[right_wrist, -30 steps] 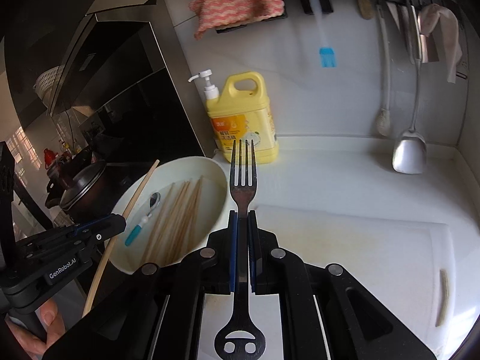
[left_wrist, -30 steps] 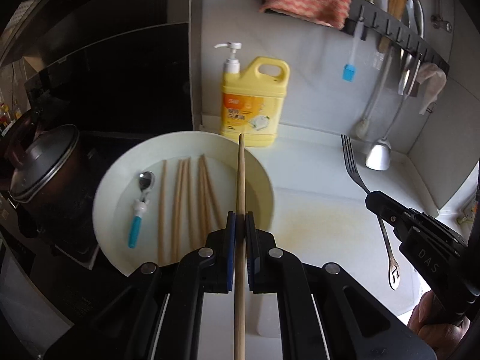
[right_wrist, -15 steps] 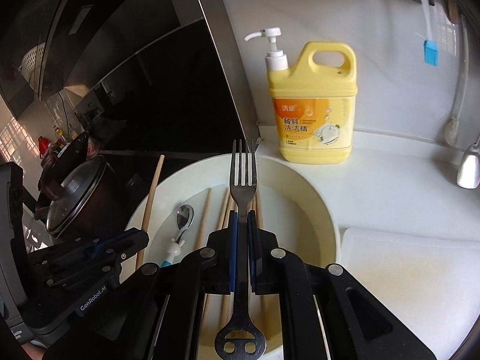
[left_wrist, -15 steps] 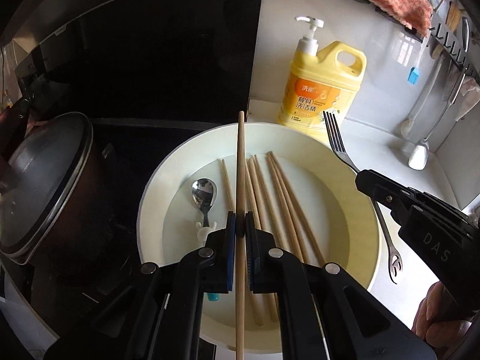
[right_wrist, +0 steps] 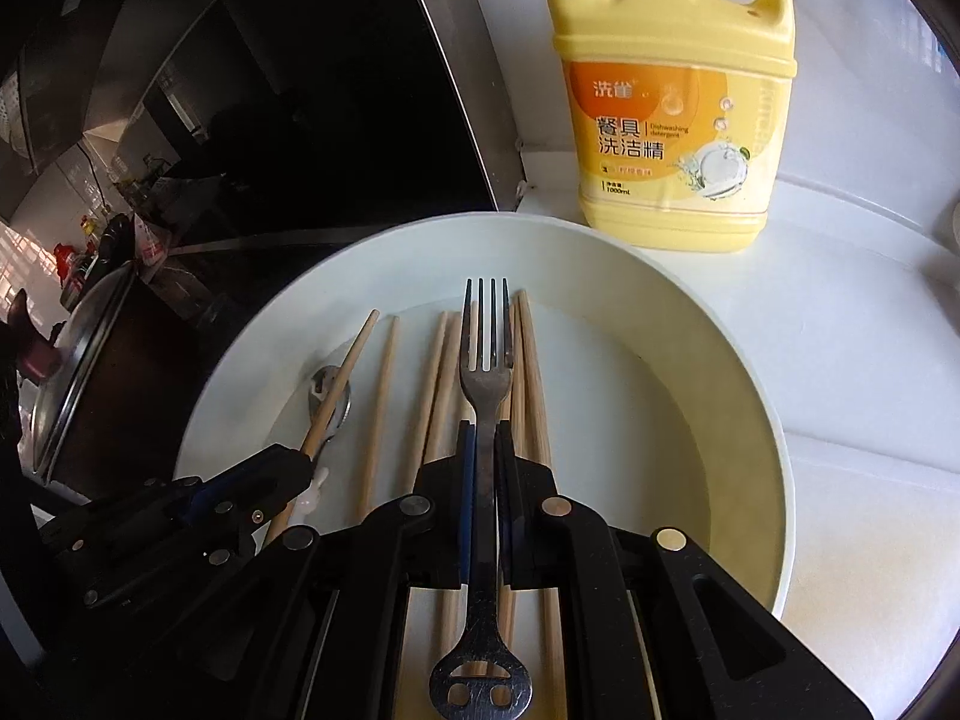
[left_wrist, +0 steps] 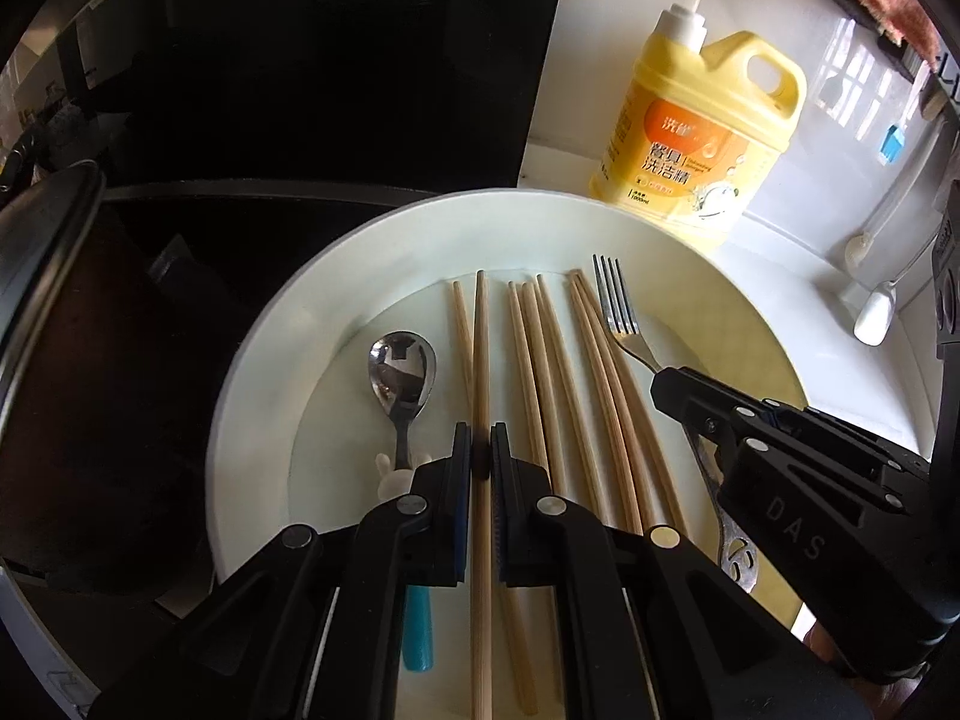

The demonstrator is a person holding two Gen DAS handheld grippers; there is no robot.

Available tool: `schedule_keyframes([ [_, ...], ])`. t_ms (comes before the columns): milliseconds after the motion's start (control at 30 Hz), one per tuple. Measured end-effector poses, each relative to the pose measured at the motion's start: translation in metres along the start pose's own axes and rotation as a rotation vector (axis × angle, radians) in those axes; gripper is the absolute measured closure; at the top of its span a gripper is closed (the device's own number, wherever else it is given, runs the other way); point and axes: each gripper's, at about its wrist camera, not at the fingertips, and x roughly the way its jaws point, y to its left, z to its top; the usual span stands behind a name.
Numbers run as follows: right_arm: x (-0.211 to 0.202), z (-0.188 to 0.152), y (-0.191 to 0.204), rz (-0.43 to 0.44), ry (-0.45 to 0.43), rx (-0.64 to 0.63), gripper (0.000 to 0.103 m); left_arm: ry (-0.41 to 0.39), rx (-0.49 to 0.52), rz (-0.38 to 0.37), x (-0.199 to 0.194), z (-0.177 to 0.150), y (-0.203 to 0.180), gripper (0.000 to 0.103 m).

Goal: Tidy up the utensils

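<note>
A slim, pale wooden chopstick (left_wrist: 480,360) sat pinched between the closed jaws of the left gripper (left_wrist: 480,468), pointing out over a round, glossy white plate (left_wrist: 252,396). On the plate lay more wooden chopsticks (left_wrist: 540,372) side by side and a shiny steel spoon (left_wrist: 401,369) with a blue handle. The right gripper (right_wrist: 485,438) was clamped on a dull metal fork (right_wrist: 486,372) above the plate. A yellow plastic detergent jug (right_wrist: 672,120) stood just behind the rim.

White counter (right_wrist: 852,324) (bowl (right_wrist: 708,324), detergent jug (right_wrist: 672,120) directly on it)
</note>
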Motion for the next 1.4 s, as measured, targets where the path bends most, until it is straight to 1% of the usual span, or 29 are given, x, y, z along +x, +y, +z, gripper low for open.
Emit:
schedule_keyframes([
  [167, 0.012, 0.001, -0.007, -0.006, 0.05, 0.014, 0.096, 0.024, 0.0, 0.014, 0.013, 0.002, -0.003, 0.096],
  [300, 0.017, 0.002, -0.01, -0.008, 0.065, 0.015, 0.096, 0.048, -0.005, 0.025, 0.021, 0.002, -0.004, 0.096],
  [500, 0.015, 0.0, -0.012, -0.014, 0.078, 0.008, 0.096, 0.057, -0.023, 0.042, 0.022, 0.0, -0.001, 0.095],
  [567, 0.012, 0.0, -0.013, -0.012, 0.072, 0.011, 0.095, 0.062, -0.03, 0.05, 0.02, -0.001, 0.001, 0.09],
  [600, 0.009, 0.0, -0.013, -0.013, 0.067, 0.007, 0.092, 0.061, -0.031, 0.064, 0.018, -0.002, 0.002, 0.079],
  [633, 0.007, 0.001, -0.013, -0.018, 0.062, 0.001, 0.089, 0.059, -0.035, 0.083, 0.015, -0.003, 0.003, 0.056],
  [667, 0.003, 0.001, -0.013, -0.024, 0.055, -0.006, 0.088, 0.051, -0.045, 0.096, 0.011, -0.004, 0.005, 0.044],
  [700, -0.002, 0.002, -0.014, -0.027, 0.049, -0.012, 0.085, 0.033, -0.059, 0.105, 0.006, -0.005, 0.007, 0.029],
  [767, -0.011, 0.002, -0.016, -0.029, 0.034, -0.013, 0.076, 0.011, -0.073, 0.122, -0.004, -0.008, 0.011, 0.027],
  [800, -0.016, 0.001, -0.017, -0.03, 0.025, -0.013, 0.07, 0.019, -0.073, 0.127, -0.006, -0.009, 0.012, 0.026],
  [833, -0.021, 0.001, -0.017, -0.032, 0.016, -0.014, 0.068, 0.029, -0.075, 0.135, -0.007, -0.009, 0.014, 0.024],
  [900, -0.028, -0.001, -0.018, -0.032, 0.012, -0.018, 0.066, 0.034, -0.085, 0.141, -0.012, -0.01, 0.016, 0.023],
  [933, -0.031, -0.003, -0.018, -0.033, 0.014, -0.022, 0.063, 0.034, -0.091, 0.145, -0.015, -0.011, 0.018, 0.021],
  [1000, -0.037, -0.005, -0.018, -0.036, 0.012, -0.029, 0.06, 0.037, -0.104, 0.149, -0.02, -0.012, 0.02, 0.018],
  [1167, -0.053, -0.011, -0.015, -0.035, 0.013, -0.043, 0.053, 0.042, -0.113, 0.15, -0.031, -0.014, 0.017, 0.016],
  [1233, -0.059, -0.013, -0.013, -0.036, 0.011, -0.053, 0.049, 0.043, -0.117, 0.148, -0.039, -0.017, 0.017, 0.014],
  [1400, -0.068, -0.019, -0.012, -0.036, 0.015, -0.055, 0.044, 0.026, -0.117, 0.157, -0.051, -0.018, 0.012, 0.008],
])
